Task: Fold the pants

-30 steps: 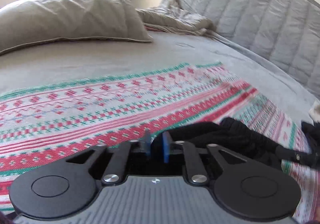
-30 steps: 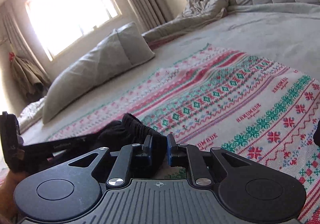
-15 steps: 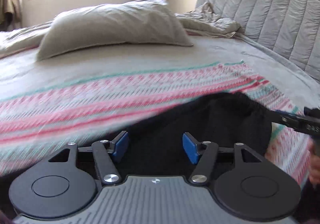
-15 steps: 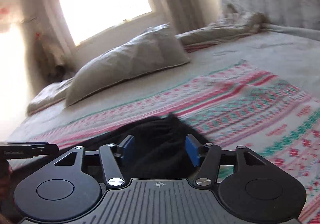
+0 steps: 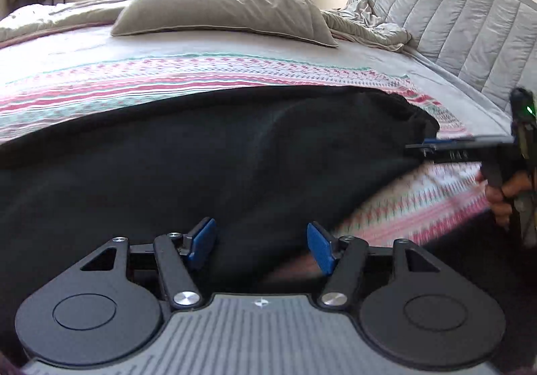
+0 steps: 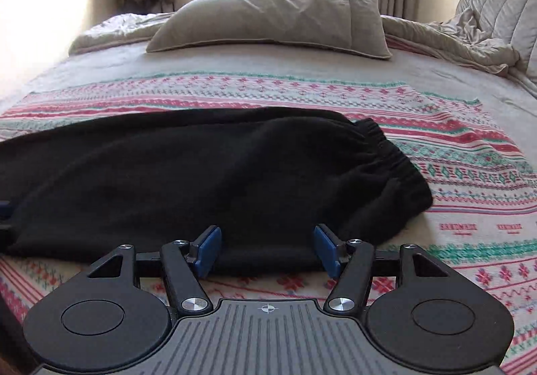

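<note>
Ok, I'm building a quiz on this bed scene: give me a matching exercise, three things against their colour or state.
Things:
1. pants
2. pillow
3. right gripper

Colour or state:
A. grey, lying at the far end of the bed
B. open, jaws apart
C. black, spread on the patterned blanket

Pairs: 1-C, 2-A, 3-B

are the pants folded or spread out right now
Folded lengthwise: the black pants lie as one long band on the patterned blanket, elastic waistband bunched at the right end.
</note>
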